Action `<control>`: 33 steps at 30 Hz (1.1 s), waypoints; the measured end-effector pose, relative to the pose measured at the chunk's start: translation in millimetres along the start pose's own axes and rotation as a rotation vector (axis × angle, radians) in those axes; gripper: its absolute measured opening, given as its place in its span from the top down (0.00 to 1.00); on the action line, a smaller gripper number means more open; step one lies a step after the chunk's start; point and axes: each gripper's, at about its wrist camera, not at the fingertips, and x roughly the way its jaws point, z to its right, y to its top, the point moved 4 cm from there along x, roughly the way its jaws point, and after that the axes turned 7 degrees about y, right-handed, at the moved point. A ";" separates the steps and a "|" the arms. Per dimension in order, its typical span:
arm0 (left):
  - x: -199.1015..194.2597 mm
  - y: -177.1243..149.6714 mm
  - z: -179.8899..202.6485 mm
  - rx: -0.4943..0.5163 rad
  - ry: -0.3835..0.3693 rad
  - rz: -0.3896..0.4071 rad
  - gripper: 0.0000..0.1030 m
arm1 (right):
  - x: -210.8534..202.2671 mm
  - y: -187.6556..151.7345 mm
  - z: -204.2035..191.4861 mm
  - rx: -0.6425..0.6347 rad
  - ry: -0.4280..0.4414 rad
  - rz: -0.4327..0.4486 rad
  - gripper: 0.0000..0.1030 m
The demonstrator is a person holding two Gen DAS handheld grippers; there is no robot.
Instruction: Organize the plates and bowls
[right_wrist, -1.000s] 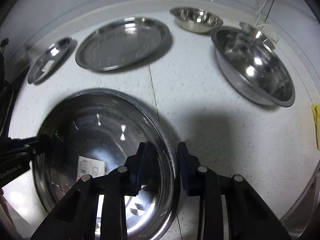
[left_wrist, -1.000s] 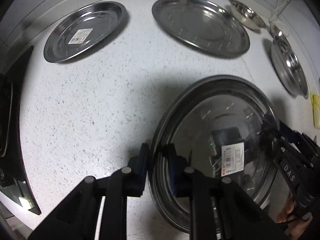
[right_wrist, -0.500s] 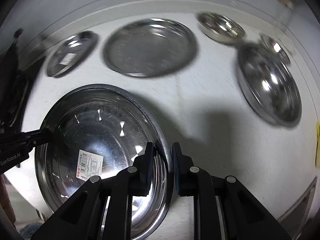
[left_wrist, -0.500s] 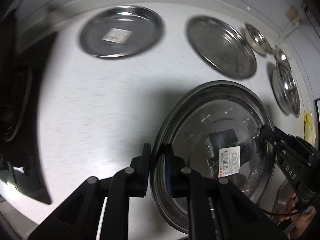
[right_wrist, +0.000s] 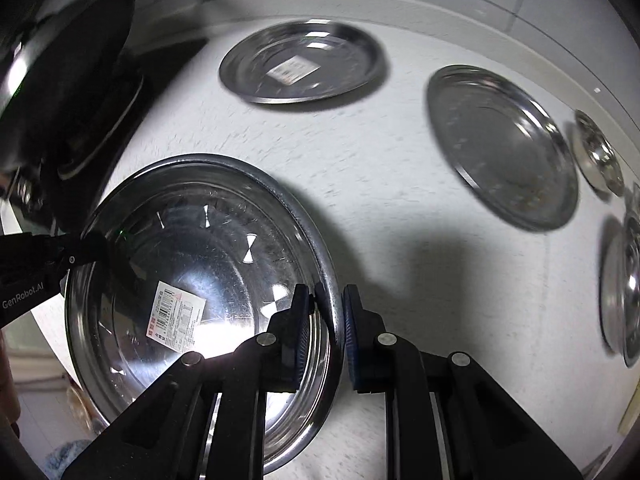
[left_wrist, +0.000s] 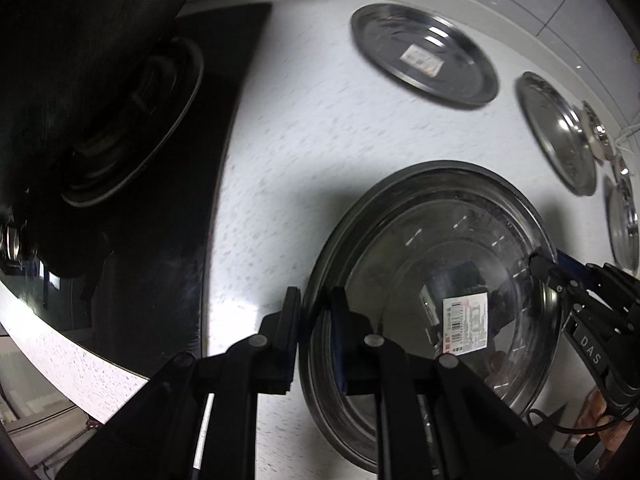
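Note:
A large steel bowl [left_wrist: 452, 264] with a barcode label inside is held over the speckled white counter by both grippers. My left gripper [left_wrist: 314, 312] is shut on its left rim. My right gripper [right_wrist: 326, 312] is shut on its right rim; the bowl also shows in the right wrist view [right_wrist: 192, 248]. Each gripper appears in the other's view, the right gripper [left_wrist: 540, 266] and the left gripper [right_wrist: 86, 250]. A steel plate with a label [right_wrist: 300, 64] and a plain steel plate [right_wrist: 504, 144] lie behind.
A black stove with a burner [left_wrist: 132, 120] lies at the left, close to the bowl. A small steel bowl [right_wrist: 600, 156] and a larger steel bowl [right_wrist: 624, 288] sit at the far right. The counter's back wall curves behind the plates.
Both grippers have carried the large bowl to the left, toward the stove. The plates and bowls behind have slid right in both views. The stove has come into view.

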 end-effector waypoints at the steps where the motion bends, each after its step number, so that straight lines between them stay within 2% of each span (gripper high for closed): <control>1: 2.0 -3.0 -3.7 -0.002 0.001 0.000 0.86 | 5.0 -0.5 -1.9 -0.008 -0.002 -0.008 0.85; 6: 7.4 -12.7 -8.7 -0.019 0.008 -0.001 0.86 | 19.0 0.5 -8.3 -0.031 -0.011 -0.018 0.86; 12: -3.6 -16.8 -10.0 -0.027 0.058 0.026 0.83 | 16.7 -0.4 -7.7 -0.015 -0.001 -0.012 0.85; 13: -9.0 -15.2 -11.4 -0.032 0.079 0.049 0.83 | 12.4 0.1 -5.0 -0.010 -0.003 -0.004 0.80; 15: -31.8 -12.5 -13.9 -0.046 0.128 0.114 0.83 | -7.1 -3.3 6.0 0.017 0.001 0.037 0.38; 16: -41.1 -9.5 -8.8 -0.054 0.126 0.134 0.83 | -20.7 -4.6 15.3 0.040 0.002 0.069 0.34; 19: -85.0 9.9 11.5 -0.057 0.024 0.222 0.83 | -54.4 -0.7 50.3 0.121 0.005 0.155 0.33; 20: -93.4 16.2 21.8 -0.049 -0.024 0.232 0.79 | -69.5 3.1 71.3 0.175 0.000 0.201 0.33; 21: -103.6 28.9 41.0 -0.038 -0.117 0.232 0.74 | -80.3 7.4 89.5 0.220 -0.006 0.239 0.31; 23: -110.1 48.0 70.9 -0.006 -0.234 0.216 0.72 | -95.5 17.6 124.6 0.289 -0.039 0.289 0.27; 25: -115.0 73.0 118.6 0.071 -0.317 0.200 0.72 | -102.8 28.4 157.0 0.350 -0.067 0.320 0.26; 29: -108.8 117.2 198.3 0.151 -0.344 0.171 0.72 | -96.8 38.5 212.2 0.473 -0.063 0.338 0.26; 33: -79.0 149.9 242.5 0.130 -0.347 0.086 0.72 | -72.5 45.3 255.7 0.578 -0.036 0.313 0.26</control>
